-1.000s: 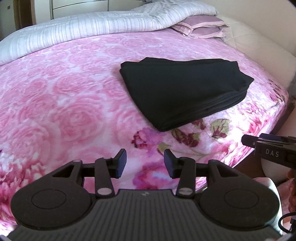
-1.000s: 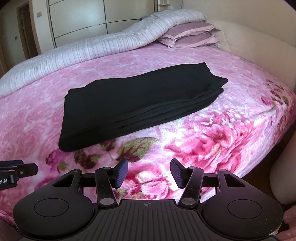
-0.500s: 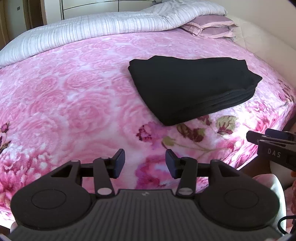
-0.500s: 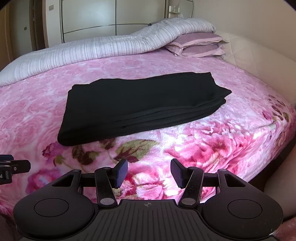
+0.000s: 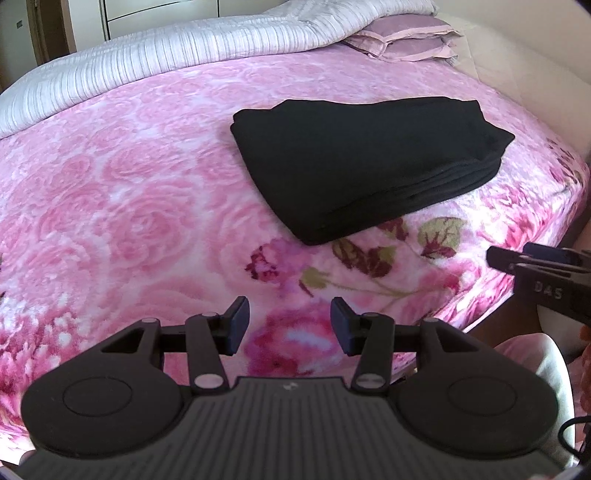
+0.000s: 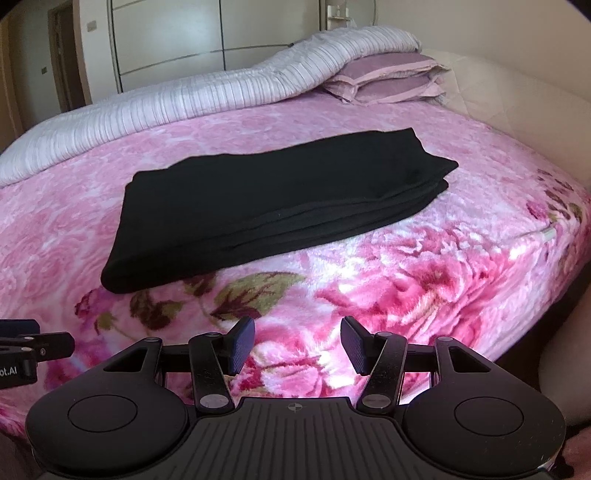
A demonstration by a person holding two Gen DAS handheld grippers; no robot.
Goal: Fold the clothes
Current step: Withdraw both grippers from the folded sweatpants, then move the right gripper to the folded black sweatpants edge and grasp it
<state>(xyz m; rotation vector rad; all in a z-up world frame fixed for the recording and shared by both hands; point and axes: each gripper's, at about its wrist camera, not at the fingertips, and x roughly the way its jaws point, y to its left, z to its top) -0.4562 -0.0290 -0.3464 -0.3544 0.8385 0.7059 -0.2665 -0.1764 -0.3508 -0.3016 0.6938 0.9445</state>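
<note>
Left gripper (image 5: 288, 325): bottom centre of the left wrist view, fingers spread apart with nothing between them, held over the near edge of the bed; seen again as a dark tip at the lower left edge of the right wrist view (image 6: 35, 347).
Right gripper (image 6: 297, 347): bottom centre of the right wrist view, fingers likewise spread and empty, above the large rose print; body marked "DAS" poking in at the right edge of the left wrist view (image 5: 543, 280).
Bed (image 5: 110, 206): covered by a pink floral blanket, filling the middle of both views, with darker roses and green leaves toward the near edge.
Black garment (image 6: 273, 206): folded into a flat, layered rectangle, lying on the blanket beyond both grippers and apart from them; centre right in the left wrist view (image 5: 369, 162), centre in the right wrist view.
White striped quilt (image 6: 207, 96): bunched along the far side of the bed, upper left to upper centre.
Mauve pillows (image 6: 388, 75): stacked at the upper right, partly under the quilt's end.
Wardrobe doors (image 6: 166, 33): pale panels across the top, behind the bed.
</note>
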